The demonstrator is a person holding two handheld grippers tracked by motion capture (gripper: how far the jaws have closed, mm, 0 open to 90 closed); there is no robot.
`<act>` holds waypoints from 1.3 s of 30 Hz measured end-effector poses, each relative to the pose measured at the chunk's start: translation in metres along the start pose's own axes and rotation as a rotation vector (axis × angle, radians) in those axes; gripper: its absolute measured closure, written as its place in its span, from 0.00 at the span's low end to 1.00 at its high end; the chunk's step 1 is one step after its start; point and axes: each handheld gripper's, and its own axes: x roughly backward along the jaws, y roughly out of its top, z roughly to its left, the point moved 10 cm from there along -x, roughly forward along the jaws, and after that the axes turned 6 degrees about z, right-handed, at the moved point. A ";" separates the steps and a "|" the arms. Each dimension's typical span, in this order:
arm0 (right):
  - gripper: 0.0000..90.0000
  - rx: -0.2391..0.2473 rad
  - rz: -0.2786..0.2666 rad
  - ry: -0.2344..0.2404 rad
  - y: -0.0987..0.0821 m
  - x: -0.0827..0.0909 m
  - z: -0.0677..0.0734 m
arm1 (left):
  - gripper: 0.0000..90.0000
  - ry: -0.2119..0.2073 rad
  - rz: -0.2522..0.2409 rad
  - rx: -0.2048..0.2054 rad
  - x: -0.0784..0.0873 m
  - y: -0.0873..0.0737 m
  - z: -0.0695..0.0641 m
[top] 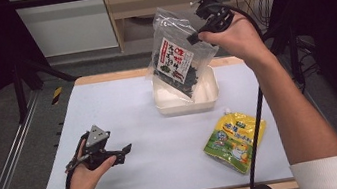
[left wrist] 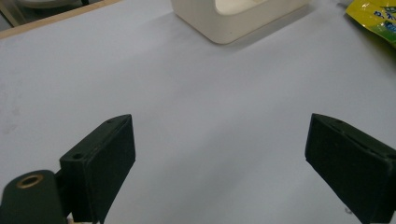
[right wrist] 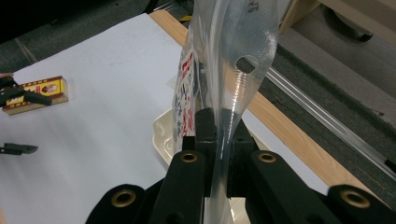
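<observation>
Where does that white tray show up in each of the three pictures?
High view: the tray sits at the table's far middle, under the hanging clear bag.
Left gripper view: its corner is at the top edge, centre.
Right gripper view: its rim peeks out left of the bag, just above the tool.
Shared landmark: the white table sheet.

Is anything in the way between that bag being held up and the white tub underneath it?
Nothing visible. The right gripper holds the clear bag by its top edge over the white tub, its lower end already dipping inside.
</observation>
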 end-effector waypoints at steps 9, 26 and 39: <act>0.97 -0.023 0.002 -0.037 0.000 -0.008 -0.012 | 0.09 0.011 0.018 -0.003 0.001 -0.010 0.002; 0.97 -0.068 -0.007 -0.060 0.002 -0.019 -0.018 | 0.09 0.023 0.025 0.024 0.003 -0.018 0.009; 0.97 -0.066 0.014 -0.063 0.000 -0.033 -0.019 | 0.09 0.022 0.024 0.031 0.003 -0.020 0.011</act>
